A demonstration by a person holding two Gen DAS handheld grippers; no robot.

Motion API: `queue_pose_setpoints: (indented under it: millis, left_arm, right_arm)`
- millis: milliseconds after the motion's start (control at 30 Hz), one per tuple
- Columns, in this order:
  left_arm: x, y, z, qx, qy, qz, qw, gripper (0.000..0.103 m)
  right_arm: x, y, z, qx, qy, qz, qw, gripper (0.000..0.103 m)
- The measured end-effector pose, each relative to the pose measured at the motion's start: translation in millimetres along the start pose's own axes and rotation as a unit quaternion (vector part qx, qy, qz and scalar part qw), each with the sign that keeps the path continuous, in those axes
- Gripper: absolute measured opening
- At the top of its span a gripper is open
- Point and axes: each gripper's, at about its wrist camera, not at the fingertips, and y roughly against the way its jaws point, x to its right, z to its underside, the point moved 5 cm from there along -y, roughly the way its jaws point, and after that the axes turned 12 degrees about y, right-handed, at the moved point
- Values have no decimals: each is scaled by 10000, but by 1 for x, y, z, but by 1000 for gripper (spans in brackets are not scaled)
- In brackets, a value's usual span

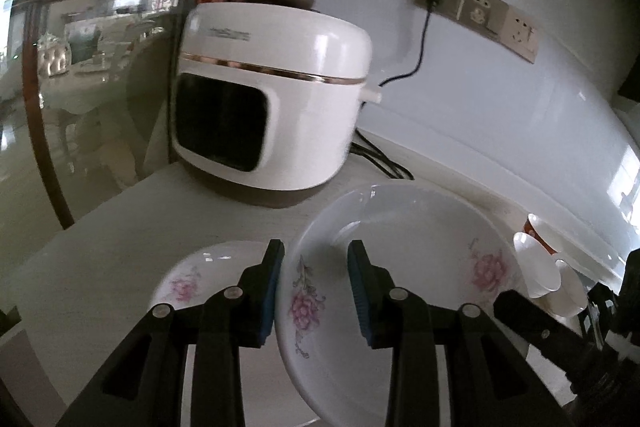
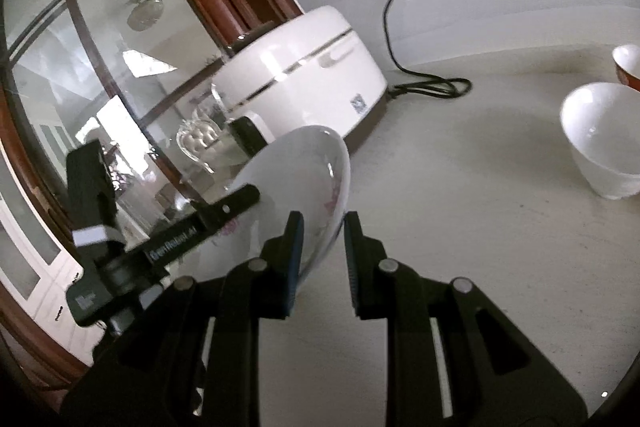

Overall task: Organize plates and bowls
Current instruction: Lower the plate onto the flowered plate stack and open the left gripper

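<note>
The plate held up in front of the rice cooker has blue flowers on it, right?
No, the flowers are pink. The plate held up in front of the rice cooker has pink flowers on it; the left wrist view shows them.

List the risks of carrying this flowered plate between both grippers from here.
1. Both the left gripper and right gripper pinch only the thin rim of the white porcelain plate with pink flowers, held tilted above the counter; uneven hand motion could twist it loose.
2. A second flowered plate lies beneath; a drop could chip both.
3. The white rice cooker and white porcelain bowl stand close; a swing might knock them.
</note>
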Motion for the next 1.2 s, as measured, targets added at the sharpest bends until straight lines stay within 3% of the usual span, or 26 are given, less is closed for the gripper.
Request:
queue_pose_setpoints:
  millis: [267, 600, 933, 1200]
  left_arm:
    - [-41, 3, -9, 8, 195, -254, 9995, 33]
    - [-73, -1, -1, -72, 218, -447, 9987, 33]
    - [-86, -18, 0, -133, 279, -648, 9974, 36]
    - [-85, -24, 4, -224, 172, -743, 9968, 36]
  right_arm:
    - [-26, -31, 3, -206, 161, -274, 9993, 25]
    - [-42, -68, 29, -751, 483, -238, 9957, 26]
    - [-55, -84, 33, -894, 961, 58, 9913, 26]
    - [-51, -89, 34, -1031, 936, 147, 9902, 28]
